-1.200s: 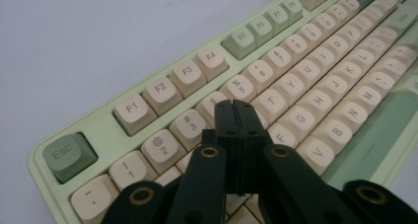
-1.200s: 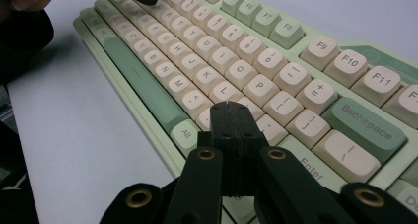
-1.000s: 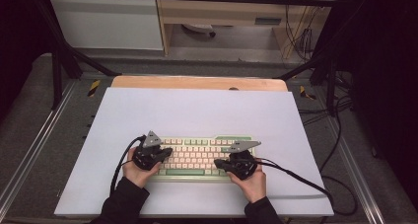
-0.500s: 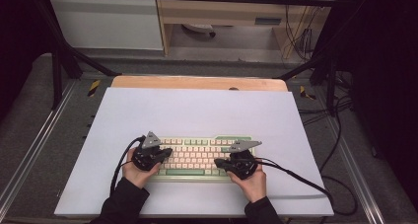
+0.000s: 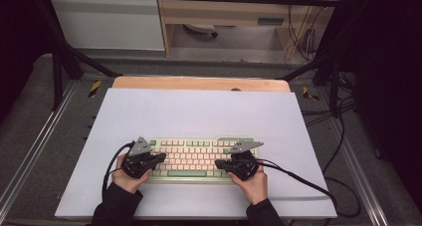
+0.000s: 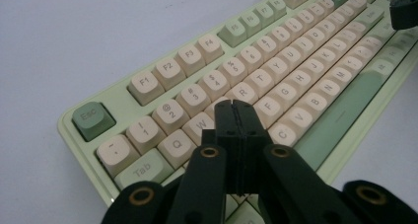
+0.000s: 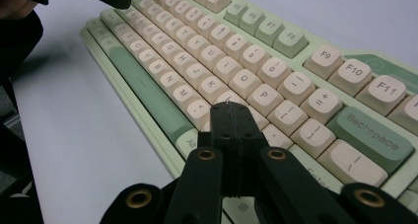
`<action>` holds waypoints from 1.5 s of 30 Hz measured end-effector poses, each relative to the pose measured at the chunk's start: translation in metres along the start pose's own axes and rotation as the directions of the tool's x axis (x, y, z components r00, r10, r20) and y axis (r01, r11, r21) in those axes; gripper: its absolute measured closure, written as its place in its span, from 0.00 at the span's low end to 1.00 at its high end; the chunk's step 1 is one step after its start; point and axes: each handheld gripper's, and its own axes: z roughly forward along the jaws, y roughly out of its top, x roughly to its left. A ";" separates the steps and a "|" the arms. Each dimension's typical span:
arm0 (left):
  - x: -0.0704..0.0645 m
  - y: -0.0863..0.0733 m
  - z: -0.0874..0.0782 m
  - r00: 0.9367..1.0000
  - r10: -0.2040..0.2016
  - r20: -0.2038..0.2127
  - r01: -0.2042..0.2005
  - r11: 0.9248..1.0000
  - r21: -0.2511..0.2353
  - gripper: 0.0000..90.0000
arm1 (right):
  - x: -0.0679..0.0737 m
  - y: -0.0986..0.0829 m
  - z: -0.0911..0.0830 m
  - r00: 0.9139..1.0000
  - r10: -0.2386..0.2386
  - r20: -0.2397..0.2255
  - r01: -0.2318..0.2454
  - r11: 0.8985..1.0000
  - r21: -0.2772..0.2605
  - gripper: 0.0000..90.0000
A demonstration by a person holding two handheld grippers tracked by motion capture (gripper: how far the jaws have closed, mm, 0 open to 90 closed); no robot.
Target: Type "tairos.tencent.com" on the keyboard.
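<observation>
Two claws, one in each hand, both with jaws pressed together and holding nothing. The left claw (image 6: pixel 234 105) hovers over the letter keys near W and E; the right claw (image 7: pixel 230 107) hovers over the keys near L and P. Beneath both lies one pale green keyboard (image 5: pixel 196 156) with cream keys, flat at the near middle of one white tabletop (image 5: pixel 199 111)

We're seeing one keyboard (image 5: pixel 196 156), one white sheet (image 5: pixel 199 114) covering one counter (image 5: pixel 199 83), and we're holding two tongs: left (image 5: pixel 160 157), right (image 5: pixel 219 163).
</observation>
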 end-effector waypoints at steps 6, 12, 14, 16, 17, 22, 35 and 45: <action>0.001 -0.008 -0.008 1.000 0.007 0.005 -0.007 1.000 -0.001 1.00 | 0.002 0.003 0.001 1.000 -0.005 0.001 0.005 1.000 -0.005 1.00; 0.002 -0.014 -0.013 1.000 0.007 0.009 -0.006 1.000 -0.003 1.00 | 0.008 0.009 0.009 1.000 -0.022 -0.012 0.022 1.000 0.003 1.00; 0.002 -0.015 -0.015 1.000 0.004 0.014 -0.004 1.000 -0.006 1.00 | 0.010 0.011 0.011 1.000 -0.026 -0.013 0.026 1.000 0.005 1.00; 0.002 -0.017 -0.016 1.000 0.006 0.012 -0.006 1.000 -0.004 1.00 | 0.012 0.013 0.013 1.000 -0.021 -0.021 0.021 1.000 0.006 1.00; 0.002 -0.018 -0.016 1.000 0.003 0.012 -0.003 1.000 -0.002 1.00 | 0.012 0.013 0.014 1.000 -0.024 -0.018 0.024 1.000 0.006 1.00; 0.004 -0.020 -0.016 1.000 -0.001 0.013 0.001 1.000 0.001 1.00 | 0.017 0.018 0.019 0.999 -0.036 -0.024 0.036 0.999 0.006 1.00; 0.006 -0.022 -0.016 1.000 -0.008 0.020 0.008 1.000 0.001 1.00 | 0.026 0.022 0.045 0.998 -0.027 -0.049 0.028 0.999 0.022 1.00; 0.006 -0.021 -0.016 1.000 -0.007 0.021 0.007 1.000 -0.002 1.00 | 0.033 0.025 0.060 0.998 -0.037 -0.060 0.039 0.999 0.037 1.00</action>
